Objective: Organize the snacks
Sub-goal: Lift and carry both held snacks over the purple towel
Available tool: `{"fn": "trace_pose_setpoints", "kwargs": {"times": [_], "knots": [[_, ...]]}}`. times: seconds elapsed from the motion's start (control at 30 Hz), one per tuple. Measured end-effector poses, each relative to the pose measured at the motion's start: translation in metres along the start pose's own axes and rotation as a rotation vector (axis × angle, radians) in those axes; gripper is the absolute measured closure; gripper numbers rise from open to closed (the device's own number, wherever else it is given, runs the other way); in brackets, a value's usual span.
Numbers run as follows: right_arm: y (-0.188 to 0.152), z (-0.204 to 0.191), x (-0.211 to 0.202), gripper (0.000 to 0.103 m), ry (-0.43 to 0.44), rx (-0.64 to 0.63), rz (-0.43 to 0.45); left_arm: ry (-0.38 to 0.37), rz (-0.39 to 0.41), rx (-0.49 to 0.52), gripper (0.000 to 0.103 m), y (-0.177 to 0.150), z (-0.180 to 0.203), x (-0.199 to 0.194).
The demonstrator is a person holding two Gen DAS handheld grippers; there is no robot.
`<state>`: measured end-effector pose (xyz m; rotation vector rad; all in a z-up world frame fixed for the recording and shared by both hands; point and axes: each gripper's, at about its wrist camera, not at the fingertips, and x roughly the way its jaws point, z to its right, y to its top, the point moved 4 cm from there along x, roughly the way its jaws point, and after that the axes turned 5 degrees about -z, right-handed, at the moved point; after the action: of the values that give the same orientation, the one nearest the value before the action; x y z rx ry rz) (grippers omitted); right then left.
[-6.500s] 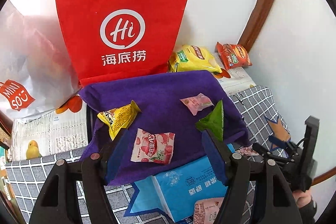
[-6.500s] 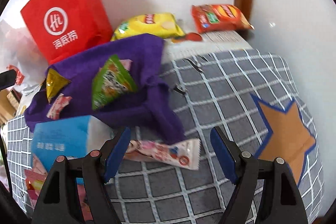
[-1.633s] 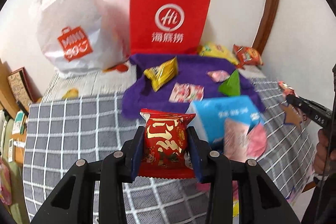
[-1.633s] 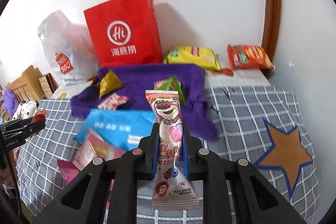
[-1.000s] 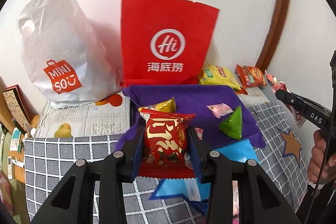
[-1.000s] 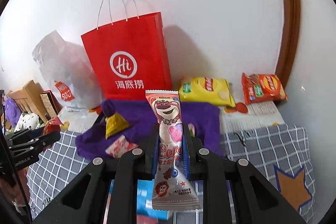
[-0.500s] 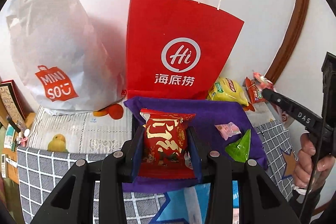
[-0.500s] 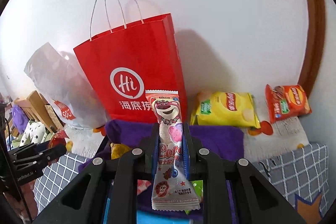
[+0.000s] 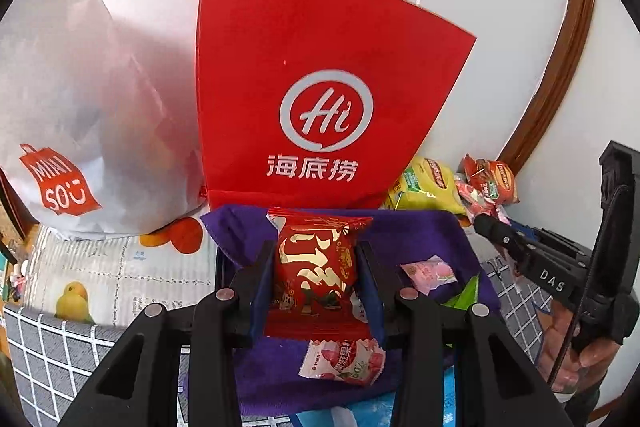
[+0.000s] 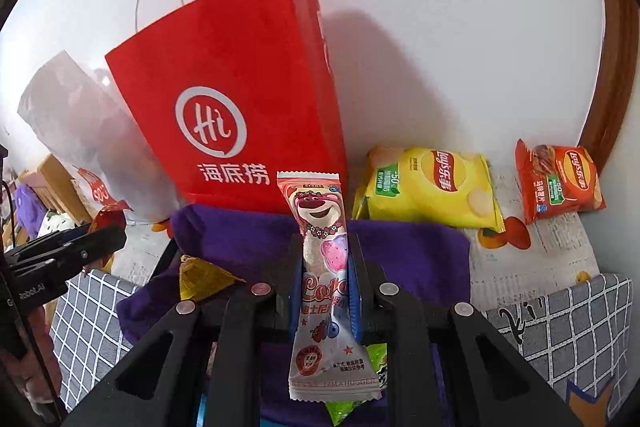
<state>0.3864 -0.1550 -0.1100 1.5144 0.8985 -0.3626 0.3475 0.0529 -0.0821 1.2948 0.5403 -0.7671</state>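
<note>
My left gripper (image 9: 316, 259) is shut on a red snack packet with gold lettering (image 9: 316, 267), held upright over the purple cloth (image 9: 416, 231). My right gripper (image 10: 325, 263) is shut on a tall pink bear-print snack packet (image 10: 322, 267), also above the purple cloth (image 10: 416, 251). On the cloth lie a pink candy packet (image 9: 430, 269), a green triangular packet (image 9: 466, 297), a strawberry-print packet (image 9: 344, 359) and a yellow triangular packet (image 10: 202, 277). The right gripper shows in the left wrist view at the right edge, the left gripper (image 10: 100, 231) in the right wrist view at the left.
A red paper bag (image 9: 320, 87) stands against the wall behind the cloth, a white plastic bag (image 9: 68, 99) to its left. A yellow chip bag (image 10: 432, 187) and an orange chip bag (image 10: 558, 179) lie at the back right. A grey checked cover (image 10: 568, 327) spreads over the surface.
Both grippers have moved forward toward the red paper bag and the wall, each keeping its packet. The bag now looms larger and the blue package has dropped out of view.
</note>
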Motion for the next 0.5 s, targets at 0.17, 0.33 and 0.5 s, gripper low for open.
{"fn": "trace_pose_setpoints", "kwargs": {"times": [0.17, 0.33, 0.5], "knots": [[-0.003, -0.003, 0.014, 0.083, -0.015, -0.01, -0.024, 0.012, -0.046, -0.012, 0.065, -0.003, -0.01, 0.013], [-0.008, -0.008, 0.023, 0.083, -0.016, -0.027, -0.047, 0.023, -0.062, -0.037, 0.065, -0.004, -0.024, 0.018], [-0.01, -0.01, 0.028, 0.083, -0.019, -0.035, -0.058, 0.016, -0.074, -0.057, 0.065, -0.004, -0.032, 0.02]]}}
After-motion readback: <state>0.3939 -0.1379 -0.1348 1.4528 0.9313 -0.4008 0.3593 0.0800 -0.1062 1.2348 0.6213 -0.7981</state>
